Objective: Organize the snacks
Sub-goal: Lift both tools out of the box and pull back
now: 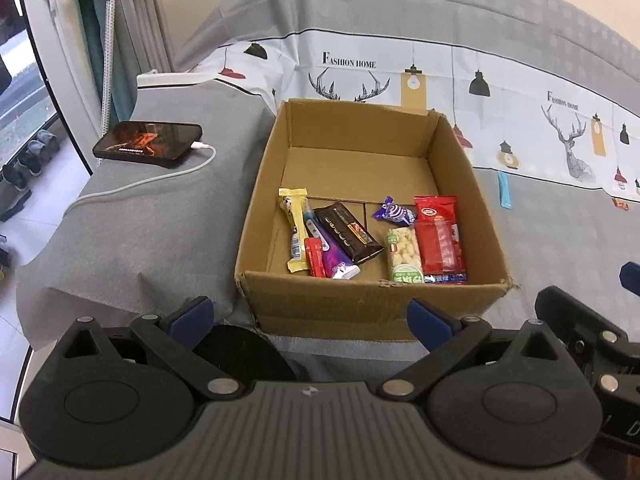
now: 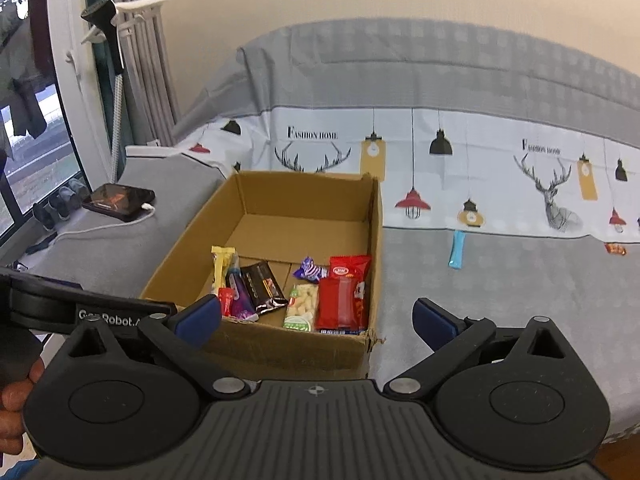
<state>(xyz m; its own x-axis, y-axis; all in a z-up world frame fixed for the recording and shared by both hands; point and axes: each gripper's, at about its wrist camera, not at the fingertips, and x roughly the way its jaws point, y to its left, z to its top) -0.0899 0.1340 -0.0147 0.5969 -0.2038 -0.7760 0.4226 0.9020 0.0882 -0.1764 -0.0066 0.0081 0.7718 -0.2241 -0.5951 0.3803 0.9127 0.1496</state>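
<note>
Right wrist view: cardboard box of snacks lies just beyond the wide, empty right tool.

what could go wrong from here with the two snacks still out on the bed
1. The blue stick snack and the small orange snack lie flat on soft bedding to the right of the cardboard box; open fingers may pinch the sheet along with them.
2. The box's near-right corner is torn, so a bump there could tear it further.
3. The phone and its cable lie left of the box; a wide swing might snag them.

Both tools — black ribbed bodies, blue fingertip pads, silver pivot screws.
</note>
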